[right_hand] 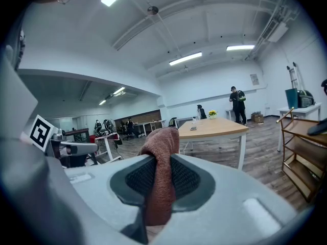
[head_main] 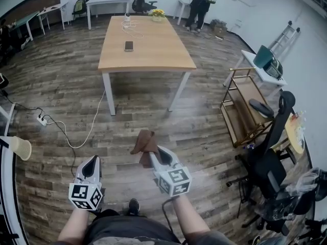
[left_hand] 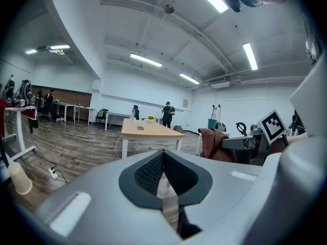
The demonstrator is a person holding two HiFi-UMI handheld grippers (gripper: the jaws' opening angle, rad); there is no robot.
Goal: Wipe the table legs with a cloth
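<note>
The wooden-topped table [head_main: 145,45] stands ahead of me on white legs; its near legs are the left one [head_main: 109,94] and the right one [head_main: 179,91]. My right gripper [head_main: 153,150] is shut on a brown cloth [head_main: 144,142], which hangs out past the jaws, well short of the table. In the right gripper view the cloth [right_hand: 161,177] is pinched between the dark pads, with the table [right_hand: 214,128] beyond. My left gripper [head_main: 93,160] is held low at my left, shut and holding nothing. The left gripper view shows its shut jaws [left_hand: 163,153], the table [left_hand: 148,131] and the cloth [left_hand: 214,144].
A phone [head_main: 129,46] and a white cable lie on the tabletop. A power strip [head_main: 42,119] with cords lies on the floor at the left. A gold cart [head_main: 245,106] and a black office chair [head_main: 271,157] stand at the right. A person [head_main: 200,4] stands at the back.
</note>
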